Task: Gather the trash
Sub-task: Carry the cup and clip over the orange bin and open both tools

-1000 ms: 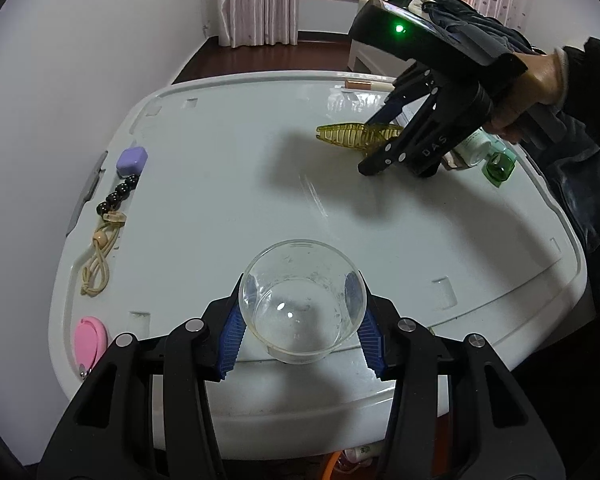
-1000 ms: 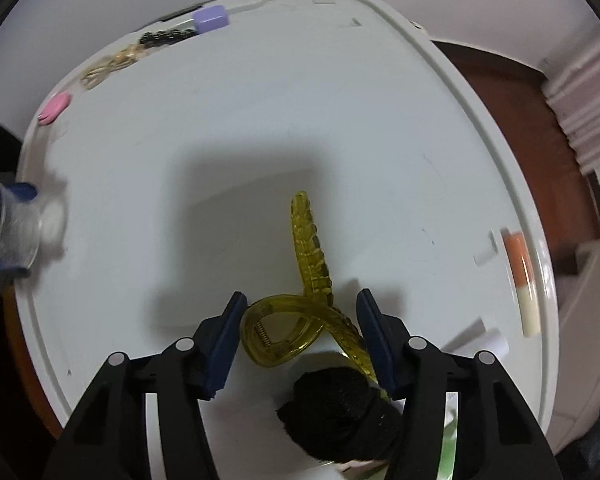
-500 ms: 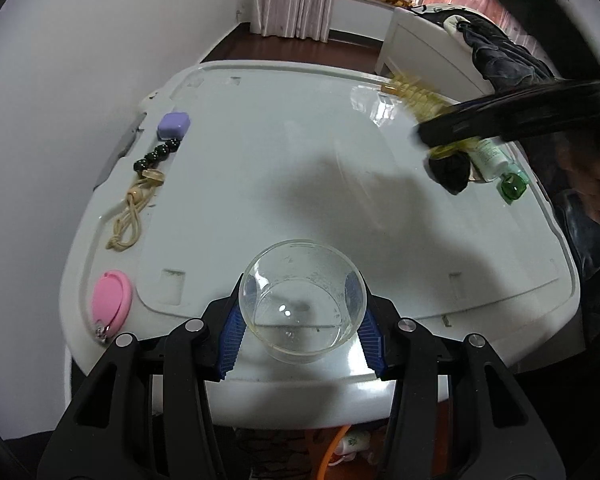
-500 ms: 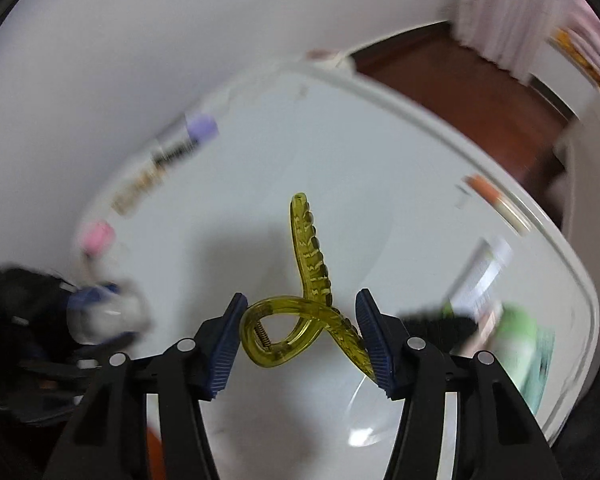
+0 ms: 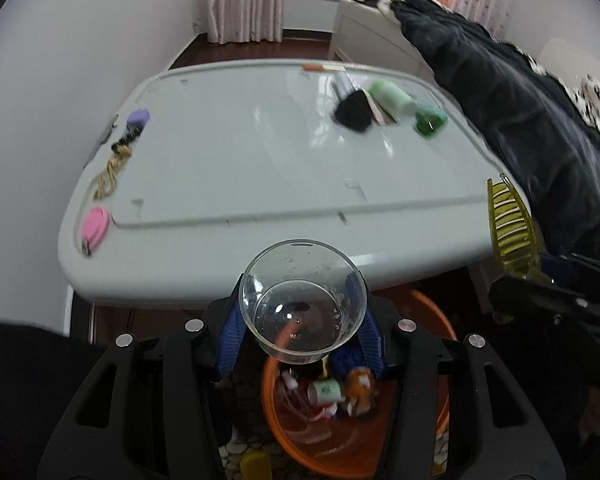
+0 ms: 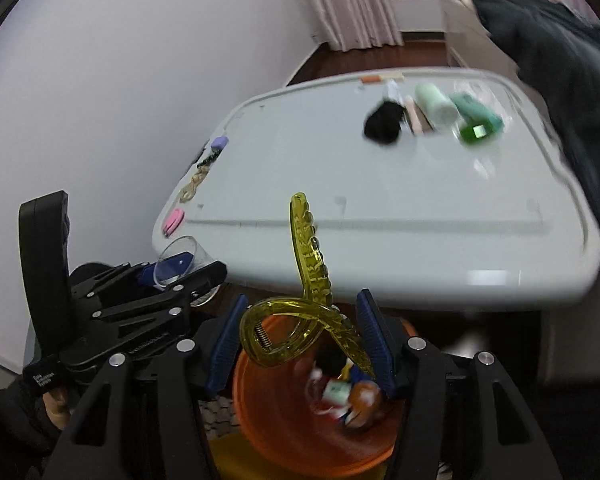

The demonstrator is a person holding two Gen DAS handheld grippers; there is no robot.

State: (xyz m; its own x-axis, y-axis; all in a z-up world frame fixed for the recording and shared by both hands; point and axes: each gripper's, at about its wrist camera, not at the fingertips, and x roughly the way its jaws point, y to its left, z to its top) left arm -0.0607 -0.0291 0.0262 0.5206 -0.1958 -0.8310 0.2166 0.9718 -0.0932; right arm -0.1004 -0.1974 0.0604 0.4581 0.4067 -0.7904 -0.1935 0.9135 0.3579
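My left gripper (image 5: 302,332) is shut on a clear plastic cup (image 5: 300,280), mouth toward the camera, just off the near edge of the white table (image 5: 260,168). Below it stands an orange bin (image 5: 284,432) with several scraps of trash (image 5: 340,392) inside. My right gripper (image 6: 300,340) is shut on a yellow translucent hair claw clip (image 6: 300,320), hanging over the same orange bin (image 6: 280,432). In the left wrist view the clip (image 5: 508,232) shows at the right. The right wrist view catches the left gripper (image 6: 172,272) with its cup (image 6: 180,258) at the left.
On the table lie a black fluffy ball (image 5: 354,112), pale green bottles (image 5: 392,98), a green cap (image 5: 430,120), a purple case (image 5: 138,117), a beaded cord (image 5: 112,168) and a pink item (image 5: 94,226). A dark sleeve (image 5: 520,100) fills the right.
Both grippers have drawn back from the table to over the orange bin. The right one lifted the yellow clip off the table and rolled. The cup stayed in the left gripper.
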